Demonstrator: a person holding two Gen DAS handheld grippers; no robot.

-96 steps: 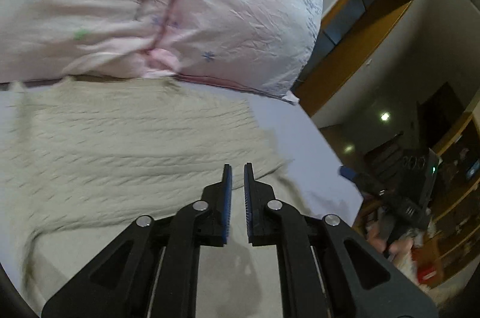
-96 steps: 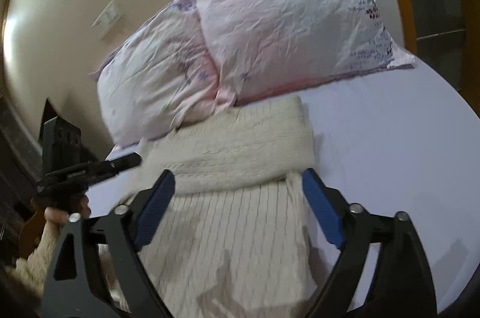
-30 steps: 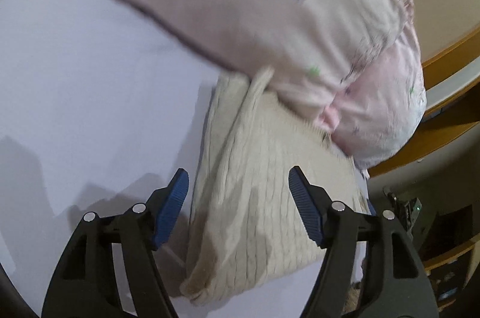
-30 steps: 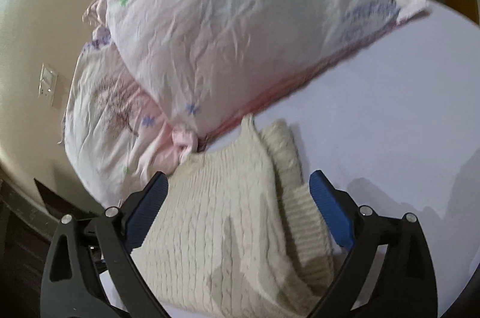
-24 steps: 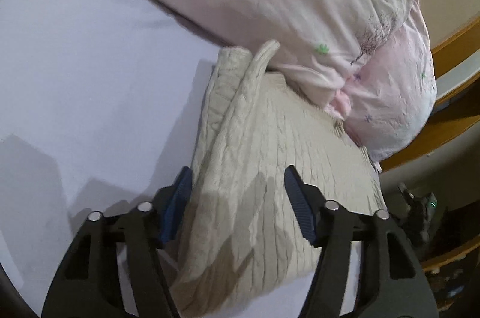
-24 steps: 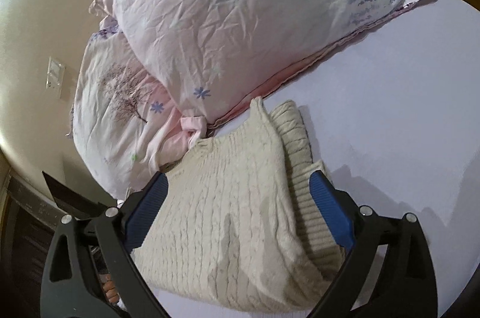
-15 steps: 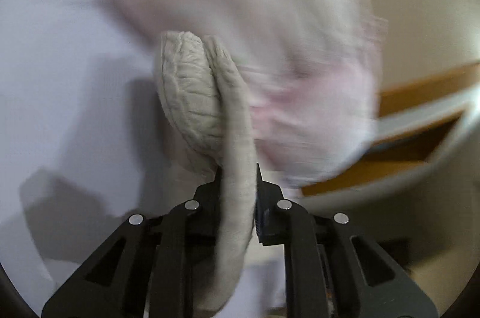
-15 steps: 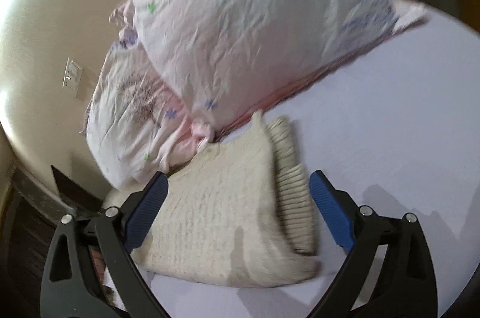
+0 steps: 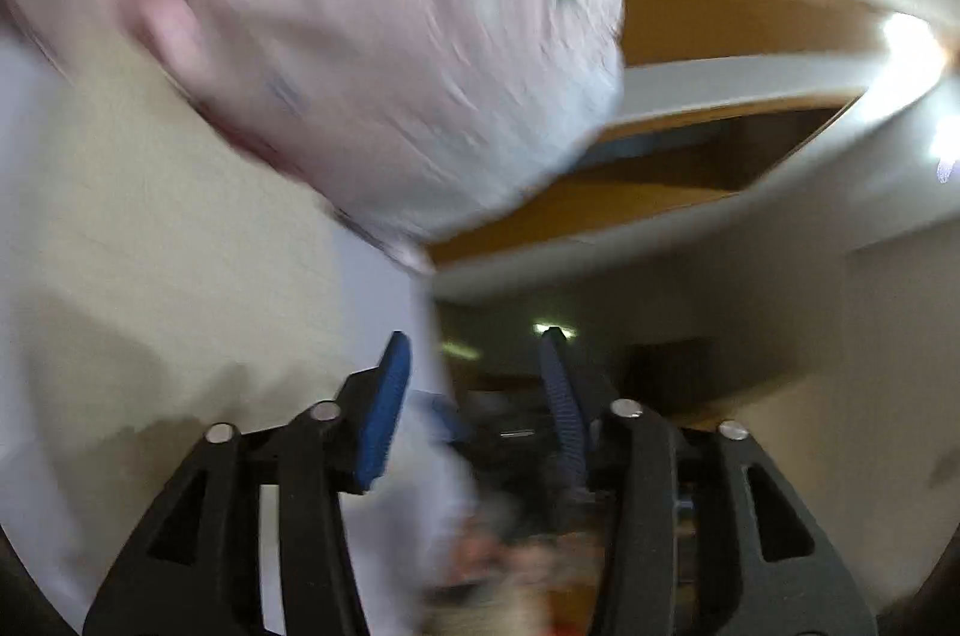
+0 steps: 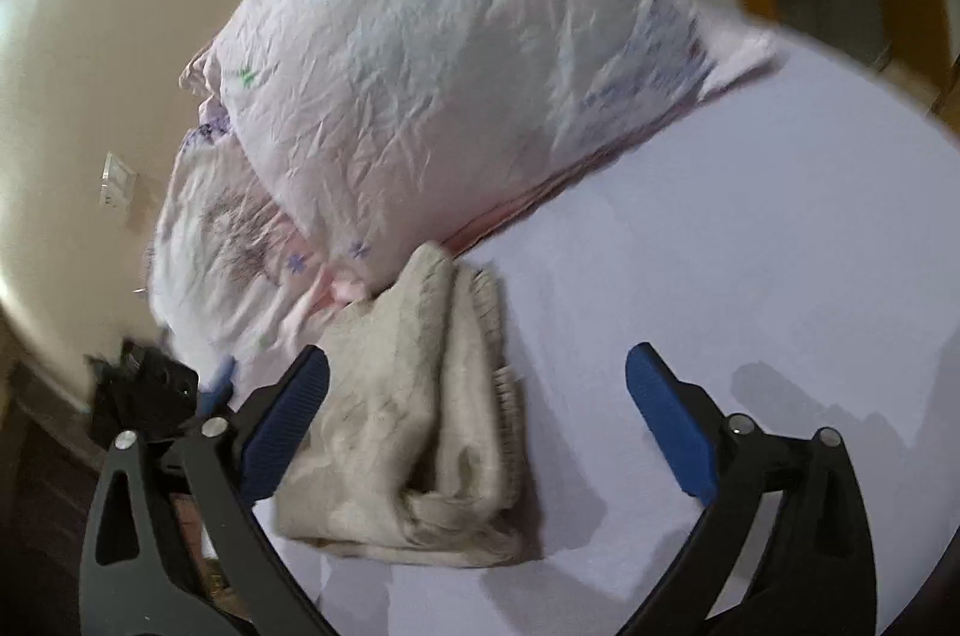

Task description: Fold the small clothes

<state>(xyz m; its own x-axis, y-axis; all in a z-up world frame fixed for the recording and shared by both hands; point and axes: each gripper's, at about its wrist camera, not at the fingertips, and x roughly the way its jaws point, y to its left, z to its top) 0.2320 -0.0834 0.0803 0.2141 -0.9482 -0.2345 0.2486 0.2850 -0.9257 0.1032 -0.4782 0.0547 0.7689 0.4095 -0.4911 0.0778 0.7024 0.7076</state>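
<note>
A cream cable-knit sweater point(image 10: 414, 414) lies folded in a narrow bundle on the pale lilac bed sheet point(image 10: 750, 240), its far end against the pink pillows. My right gripper point(image 10: 477, 408) is open and empty, hovering over the bundle's right side. My left gripper point(image 9: 474, 396) is open and empty; its view is blurred, with the sweater point(image 9: 150, 240) as a cream blur at left. The left gripper point(image 10: 150, 390) also shows at the bed's left edge in the right wrist view.
Two pink patterned pillows point(image 10: 456, 72) lean on the beige wall at the head of the bed. One pillow point(image 9: 390, 36) fills the top of the left wrist view. A wooden shelf unit point(image 9: 690, 108) stands beyond the bed's edge.
My left gripper was shut on the sweater's edge half a second ago; it has opened, let go and swung away to the right. The sweater now lies folded narrower. The right gripper stayed open.
</note>
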